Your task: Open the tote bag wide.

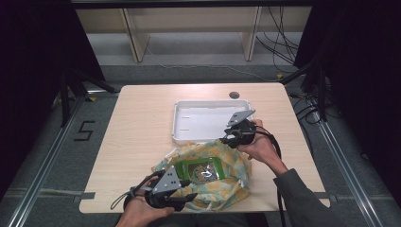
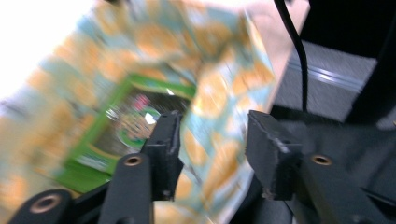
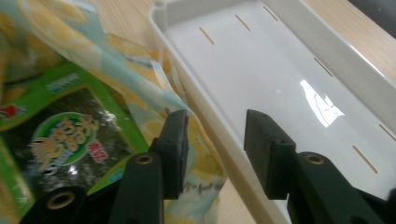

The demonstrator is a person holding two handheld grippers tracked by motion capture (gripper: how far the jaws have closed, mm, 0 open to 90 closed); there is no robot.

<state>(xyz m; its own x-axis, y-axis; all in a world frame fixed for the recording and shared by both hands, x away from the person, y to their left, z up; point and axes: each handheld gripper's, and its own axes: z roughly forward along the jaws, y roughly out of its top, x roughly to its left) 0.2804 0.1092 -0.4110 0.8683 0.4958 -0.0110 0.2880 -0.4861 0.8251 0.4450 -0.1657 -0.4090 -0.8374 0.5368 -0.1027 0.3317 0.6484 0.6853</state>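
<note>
A yellow-and-teal patterned cloth bag (image 1: 229,161) lies open on the table's near side. A green seaweed snack packet (image 1: 201,171) lies inside it. A white tray (image 1: 208,118) sits just behind the bag, with nothing in it. My left gripper (image 1: 189,188) is at the bag's near left edge, by the table's front. Its jaws stand apart in the blurred left gripper view (image 2: 212,123), with the cloth (image 2: 219,79) and packet (image 2: 126,116) beyond them. My right gripper (image 1: 226,138) is open at the bag's far right edge. Its jaws (image 3: 215,121) straddle the tray's rim (image 3: 219,140) beside the packet (image 3: 60,130).
The wooden table (image 1: 142,132) has bare room to the left of the bag and tray. A round cable hole (image 1: 234,94) sits behind the tray. Shelf legs and loose cables (image 1: 279,47) are on the floor beyond the table.
</note>
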